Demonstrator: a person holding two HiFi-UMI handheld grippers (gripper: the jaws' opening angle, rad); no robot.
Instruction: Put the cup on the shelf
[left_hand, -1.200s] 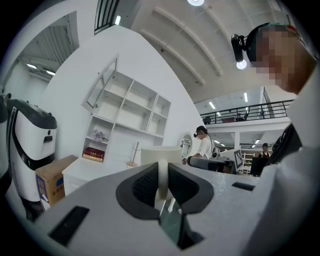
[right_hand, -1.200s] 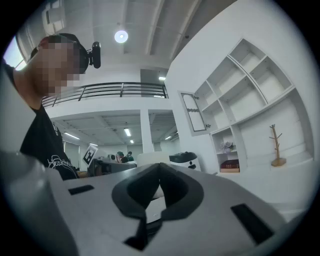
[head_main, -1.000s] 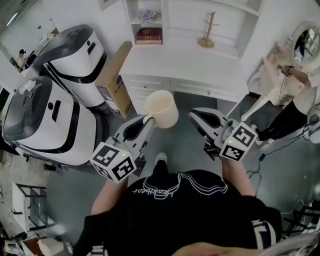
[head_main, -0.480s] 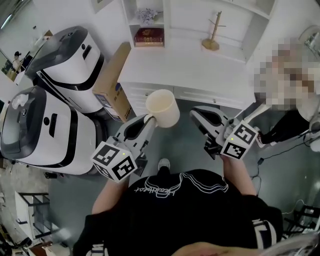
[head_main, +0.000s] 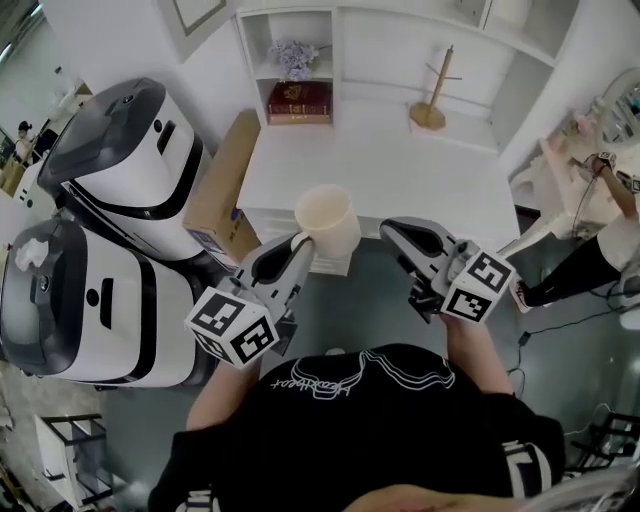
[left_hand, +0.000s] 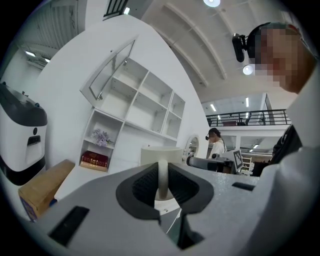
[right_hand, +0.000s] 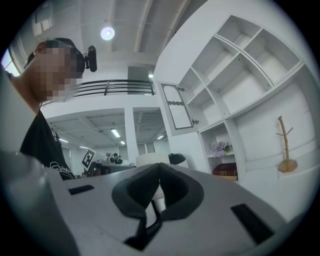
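The big white open-shelf unit (head_main: 390, 50) sits over a white tabletop (head_main: 400, 170). The left hand-held gripper (head_main: 300, 245) is clamped on the handle of a round cream cup (head_main: 327, 215), which is upright in the air by the tabletop's front edge, not on the shelf yet. The right hand-held gripper (head_main: 395, 232) is just beside it, jaws together and empty.

Left gripper (head_main: 299, 246) level, pinching the cup (head_main: 327, 214) handle — right gripper (head_main: 392, 231) alongside, fingers (right_hand: 133, 193) pressed together.

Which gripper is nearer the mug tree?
Right. The right gripper sits below the mug tree in the head view; the left gripper, holding the cup, is farther left.
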